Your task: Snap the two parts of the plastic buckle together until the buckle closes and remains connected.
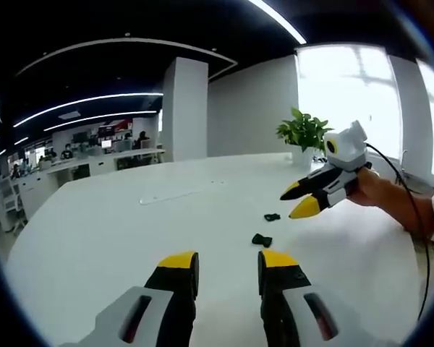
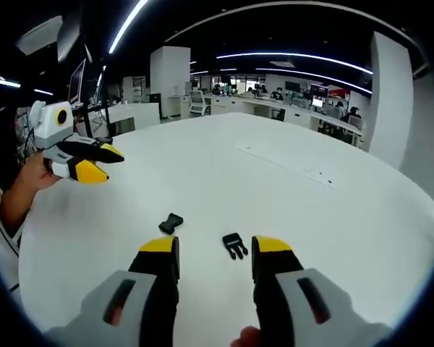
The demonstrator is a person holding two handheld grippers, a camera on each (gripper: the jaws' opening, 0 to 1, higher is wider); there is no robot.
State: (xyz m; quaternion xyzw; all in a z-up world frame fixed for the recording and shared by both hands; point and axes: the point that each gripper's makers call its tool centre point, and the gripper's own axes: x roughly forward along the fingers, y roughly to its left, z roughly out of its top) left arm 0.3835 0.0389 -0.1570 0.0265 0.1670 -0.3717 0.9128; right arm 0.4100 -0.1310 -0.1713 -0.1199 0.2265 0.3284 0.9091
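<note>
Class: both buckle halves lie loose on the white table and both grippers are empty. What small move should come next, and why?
Probably lower the right gripper onto the pronged buckle half, which lies just ahead of its open jaws. The other buckle half lies apart from it on the table, and the left gripper is also open and holds nothing, so one half must be gripped first.

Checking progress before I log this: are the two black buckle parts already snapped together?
No: in the right gripper view the two buckle parts lie apart on the white table, with bare tabletop between them.
</note>
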